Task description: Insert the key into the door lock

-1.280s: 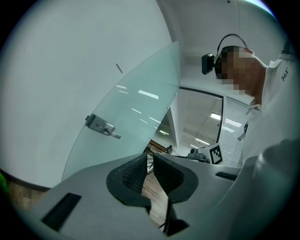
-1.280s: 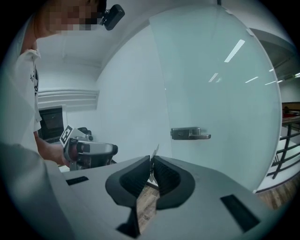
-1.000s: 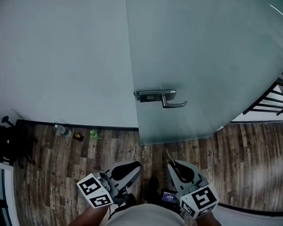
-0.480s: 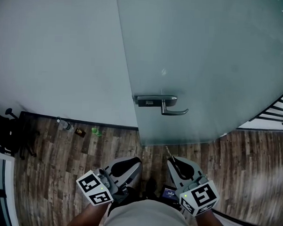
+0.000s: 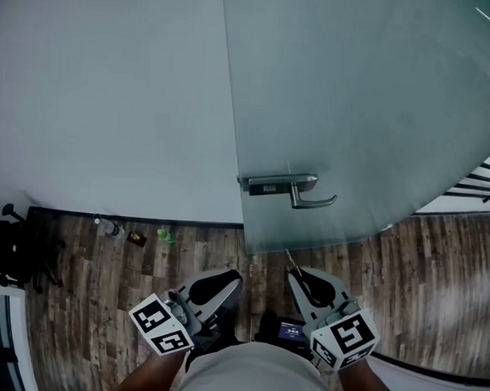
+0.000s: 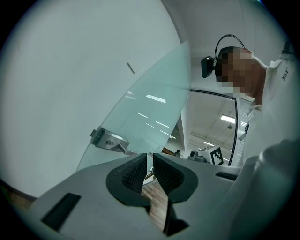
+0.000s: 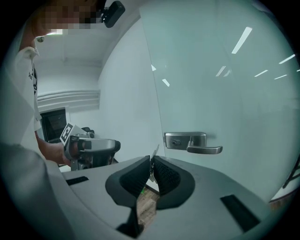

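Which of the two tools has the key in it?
The right tool: a key sticks up from its closed jaws. The left tool has nothing between its jaws.

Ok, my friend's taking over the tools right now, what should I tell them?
Right tool: shut on the key, blade sticking out toward the door.
Left tool: empty, jaws a little apart.
Lock: at the edge of the glass door, beside the lever handle, ahead of both tools, not reached.
Done: key gripped.
To do: bring it to the keyhole and push it in.

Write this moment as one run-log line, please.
right tool: gripping key | left tool: empty, jaws slightly apart | door lock: key not inserted
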A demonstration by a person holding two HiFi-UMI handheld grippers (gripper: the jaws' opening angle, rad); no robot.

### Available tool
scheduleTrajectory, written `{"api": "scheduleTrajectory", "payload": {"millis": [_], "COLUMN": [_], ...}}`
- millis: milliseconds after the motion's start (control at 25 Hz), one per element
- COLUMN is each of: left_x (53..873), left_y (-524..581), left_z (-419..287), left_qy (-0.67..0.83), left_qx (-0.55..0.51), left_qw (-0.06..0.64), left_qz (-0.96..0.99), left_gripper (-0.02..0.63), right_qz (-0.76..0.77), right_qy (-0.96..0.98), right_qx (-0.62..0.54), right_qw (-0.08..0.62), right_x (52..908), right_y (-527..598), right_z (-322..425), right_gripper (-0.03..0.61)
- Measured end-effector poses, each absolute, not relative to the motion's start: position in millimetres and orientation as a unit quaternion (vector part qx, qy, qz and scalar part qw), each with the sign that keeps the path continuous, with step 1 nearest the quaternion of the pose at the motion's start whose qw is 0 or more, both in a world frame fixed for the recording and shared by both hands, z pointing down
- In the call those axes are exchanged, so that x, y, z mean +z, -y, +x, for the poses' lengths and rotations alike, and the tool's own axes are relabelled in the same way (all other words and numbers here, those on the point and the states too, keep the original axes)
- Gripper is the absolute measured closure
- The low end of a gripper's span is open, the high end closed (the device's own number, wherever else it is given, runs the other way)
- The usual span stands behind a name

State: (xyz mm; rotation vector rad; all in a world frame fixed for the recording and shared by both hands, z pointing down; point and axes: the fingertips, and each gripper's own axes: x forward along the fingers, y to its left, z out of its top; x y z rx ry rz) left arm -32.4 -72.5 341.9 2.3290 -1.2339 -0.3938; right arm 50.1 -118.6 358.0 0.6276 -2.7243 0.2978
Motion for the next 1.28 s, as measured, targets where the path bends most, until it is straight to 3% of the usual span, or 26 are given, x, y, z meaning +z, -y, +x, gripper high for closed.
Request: {"api": "scheduleTrajectory", "payload": {"millis": [520, 1280], "left_x": [342, 340], "left_y": [82, 117], "left_z": [-101, -95], "left_qy": [0.369, 0.365], "left_qx": [-0.117, -0.111], "left_qw": [0.244, 0.243], "left_qz": [0.889, 0.892], "left_gripper": [0.572, 0.572], "right_qz": [0.331, 0.329], "right_qy": [0.924, 0.925], "right_qx": [0.116, 0.104], "right_qw": [0.151, 0.16], "right_x": [358, 346], "right_y": [121, 148], "right_z": [6, 8], "right_gripper": [0.552, 0.552]}}
